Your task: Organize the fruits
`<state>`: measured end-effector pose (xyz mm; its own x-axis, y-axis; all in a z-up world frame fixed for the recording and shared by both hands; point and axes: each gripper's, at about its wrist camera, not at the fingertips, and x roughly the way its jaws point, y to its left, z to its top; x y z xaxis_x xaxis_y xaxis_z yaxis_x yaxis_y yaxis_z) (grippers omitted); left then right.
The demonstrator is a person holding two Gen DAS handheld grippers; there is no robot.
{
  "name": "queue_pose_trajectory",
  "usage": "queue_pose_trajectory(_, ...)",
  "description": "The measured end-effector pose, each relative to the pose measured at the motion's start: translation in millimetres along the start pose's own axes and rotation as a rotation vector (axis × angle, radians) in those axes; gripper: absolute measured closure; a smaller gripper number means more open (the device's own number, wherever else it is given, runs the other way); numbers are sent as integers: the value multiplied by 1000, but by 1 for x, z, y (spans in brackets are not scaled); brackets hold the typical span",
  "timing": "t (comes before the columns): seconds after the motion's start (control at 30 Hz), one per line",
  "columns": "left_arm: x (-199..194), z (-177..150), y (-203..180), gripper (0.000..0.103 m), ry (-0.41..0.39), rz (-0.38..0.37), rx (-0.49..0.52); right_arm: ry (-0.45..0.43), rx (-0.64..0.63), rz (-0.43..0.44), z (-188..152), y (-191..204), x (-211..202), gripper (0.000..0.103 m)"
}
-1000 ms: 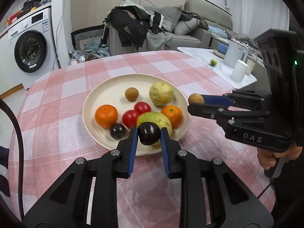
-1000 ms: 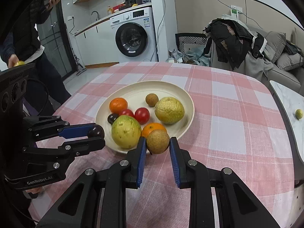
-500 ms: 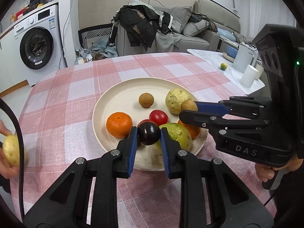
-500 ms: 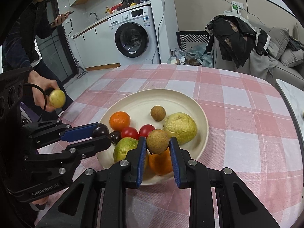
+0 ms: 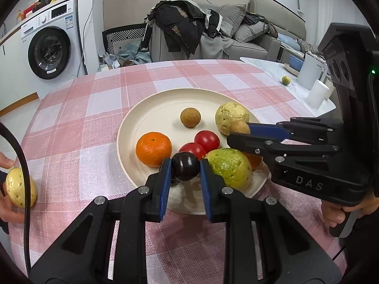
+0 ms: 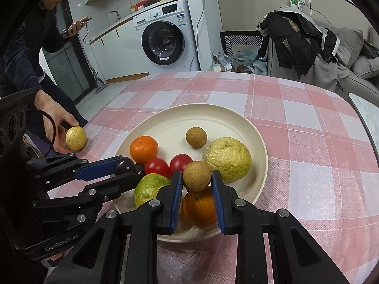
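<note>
A cream plate (image 5: 151,108) (image 6: 213,113) on the pink checked table holds an orange (image 5: 153,149), two red tomatoes (image 5: 207,140), a brown longan (image 5: 190,117), a yellow wrinkled fruit (image 5: 231,114) and a green fruit (image 5: 228,168). My left gripper (image 5: 185,169) is shut on a dark plum (image 5: 185,169) over the plate's near rim; it also shows in the right wrist view (image 6: 124,165). My right gripper (image 6: 197,176) is shut on a brown longan (image 6: 197,176) above a second orange (image 6: 200,207).
A bystander's hand holds a yellow fruit (image 6: 75,138) (image 5: 20,187) at the table's left edge. A small green fruit (image 5: 286,80) and white cups (image 5: 317,93) sit on a side table to the right. A washing machine (image 6: 165,33) and sofa stand behind.
Both grippers have moved forward over the plate's near side with their fruits. The bystander's hand with the yellow fruit has come down to the table's left edge.
</note>
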<state>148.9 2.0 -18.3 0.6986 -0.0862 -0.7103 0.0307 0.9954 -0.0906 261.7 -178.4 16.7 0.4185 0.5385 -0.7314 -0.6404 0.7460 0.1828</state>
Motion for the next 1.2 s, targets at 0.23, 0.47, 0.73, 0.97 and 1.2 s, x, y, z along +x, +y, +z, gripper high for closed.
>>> queue_pose_trajectory(0.23, 5, -1, 2, 82, 6, 3, -7, 4, -7, -12, 1, 1, 6, 77)
queue_pose_trajectory(0.47, 5, -2, 4, 82, 8, 0, -13, 4, -12, -26, 0, 1, 6, 77)
queue_pose_trajectory(0.73, -9, -8, 6, 47, -27, 22, -13, -30, -36, -51, -4, 1, -4, 55)
queue_pose_trajectory(0.97, -41, -21, 6, 12, -115, 67, 27, -93, -31, -63, -15, -7, -31, 24)
queue_pose_trajectory(1.2, -64, -35, 15, 1, -148, 61, -15, -160, -52, -26, -26, -8, -56, 0)
